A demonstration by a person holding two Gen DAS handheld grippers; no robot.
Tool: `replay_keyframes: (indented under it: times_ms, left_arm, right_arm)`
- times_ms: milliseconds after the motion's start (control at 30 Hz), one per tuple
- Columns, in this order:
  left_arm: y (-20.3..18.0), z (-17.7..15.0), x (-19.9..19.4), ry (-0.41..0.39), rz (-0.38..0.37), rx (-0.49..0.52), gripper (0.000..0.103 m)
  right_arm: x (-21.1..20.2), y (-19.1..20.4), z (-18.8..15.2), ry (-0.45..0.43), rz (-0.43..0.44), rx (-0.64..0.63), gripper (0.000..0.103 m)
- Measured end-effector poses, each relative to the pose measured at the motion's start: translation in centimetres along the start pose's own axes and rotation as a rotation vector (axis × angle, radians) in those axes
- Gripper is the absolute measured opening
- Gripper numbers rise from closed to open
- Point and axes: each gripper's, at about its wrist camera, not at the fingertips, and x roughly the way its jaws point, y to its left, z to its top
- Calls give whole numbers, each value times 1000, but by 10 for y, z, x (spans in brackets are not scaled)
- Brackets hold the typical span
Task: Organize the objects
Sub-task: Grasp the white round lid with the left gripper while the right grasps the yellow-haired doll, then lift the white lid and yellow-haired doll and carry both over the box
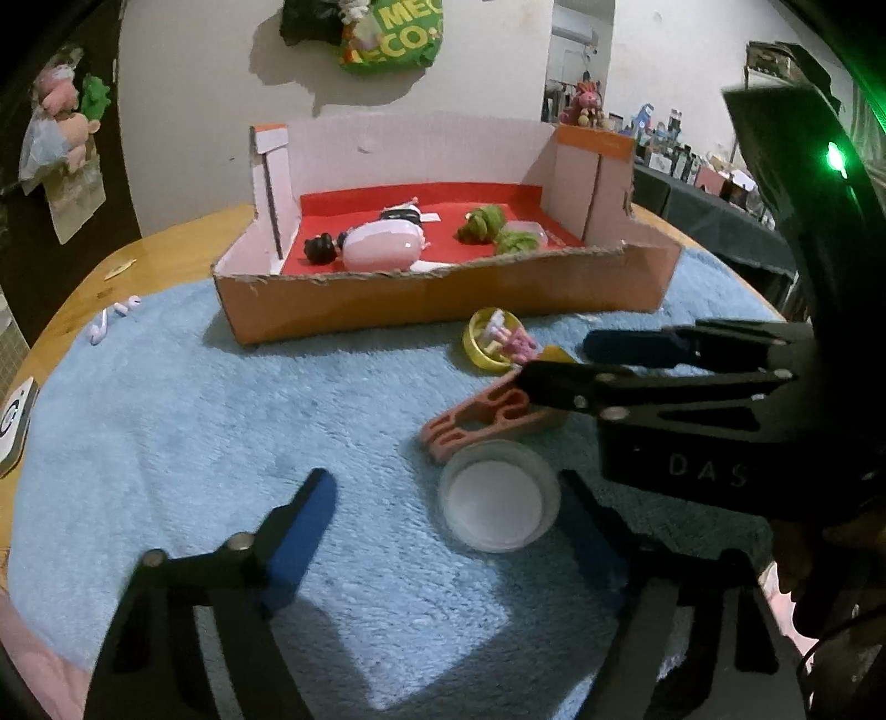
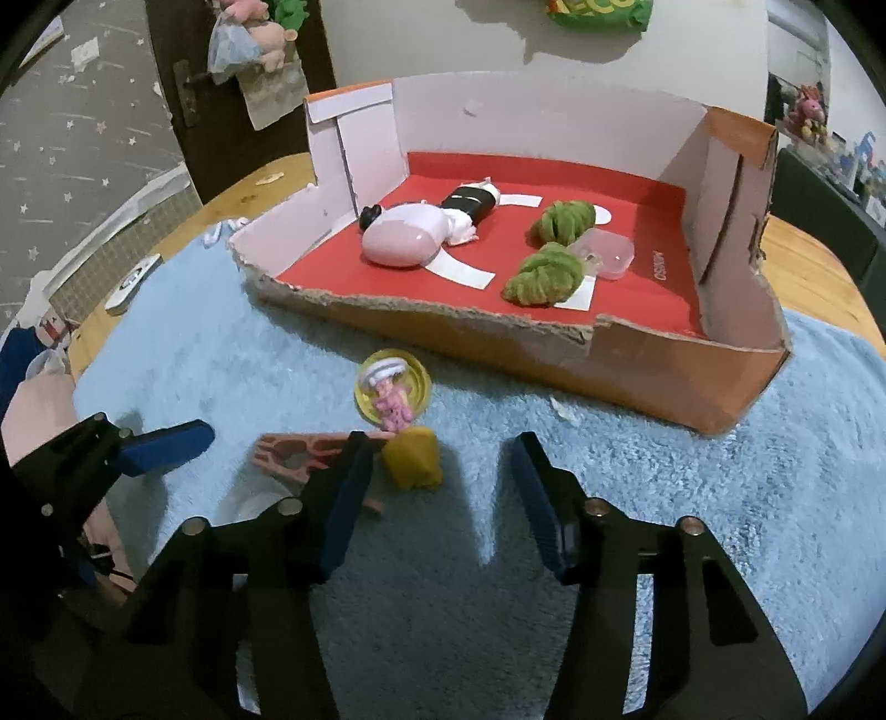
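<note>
Toward the top of both views, the cardboard box (image 2: 692, 382) already holds several toys. Lower centre, a clothes peg (image 1: 476, 421), white lid (image 1: 498, 501), yellow capsule (image 2: 394, 387) and yellow block (image 2: 414, 458) remain on the blue mat (image 1: 277, 399). Left gripper (image 1: 448, 509) and right gripper (image 2: 437, 493) both gape, empty.

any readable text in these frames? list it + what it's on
"DAS", cut off: right gripper body, seen from the left wrist.
"MEG" over "ECO", cropped: green bag on the wall.
Red box floor: an upside-down word, too blurred to read.
White device at the table edge: a round mark, not text.
</note>
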Motion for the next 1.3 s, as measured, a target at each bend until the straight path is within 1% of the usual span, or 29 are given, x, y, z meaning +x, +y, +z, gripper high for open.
replay_keyframes:
  times_ms: [33,100,133,200,267,300,333,367,400,433,500,600,767,1000,1300]
  left_arm:
    - [2,1,-1,-4,0,-8,68]
    - [7,3,-1,-9,-8,-32,61]
    - [8,4,-1,-10,-13,-37,57]
    - [10,5,0,-9,-20,-42,54]
    - [11,6,0,-10,-11,-34,50]
    - [10,6,0,-11,-7,-29,46]
    - [10,5,0,-12,-3,-24,42]
    - [9,5,0,-12,-1,-18,42]
    - [9,5,0,-14,0,-15,42]
    - [8,4,-1,-16,3,-12,42]
    - [6,1,-2,-25,4,-6,42]
    - [7,-1,-5,-30,-7,-11,42]
    - [13,0,-11,-47,-25,-36,42]
    - [11,0,-15,-51,-30,-28,42]
    - [17,9,-30,-93,-22,-35,42]
  right_arm:
    - [0,-1,0,1,-5,0,44]
    - [-1,-1,1,2,-4,3,43]
    - [0,-1,2,3,-1,1,40]
    - [2,3,4,3,0,-11,39]
    - [4,8,6,4,6,-24,37]
    - [6,11,6,4,10,-31,31]
    - [6,12,6,3,16,-35,29]
    - [6,13,5,2,17,-37,28]
    - [5,14,5,3,15,-43,22]
    - [5,15,4,6,12,-48,20]
    - [4,17,2,9,-7,-60,20]
    - [0,17,-1,1,-9,-50,20]
    - [-13,8,-4,-34,7,3,20]
    - [-30,5,-3,-74,36,41,20]
    - [-44,9,-1,-112,60,43,20]
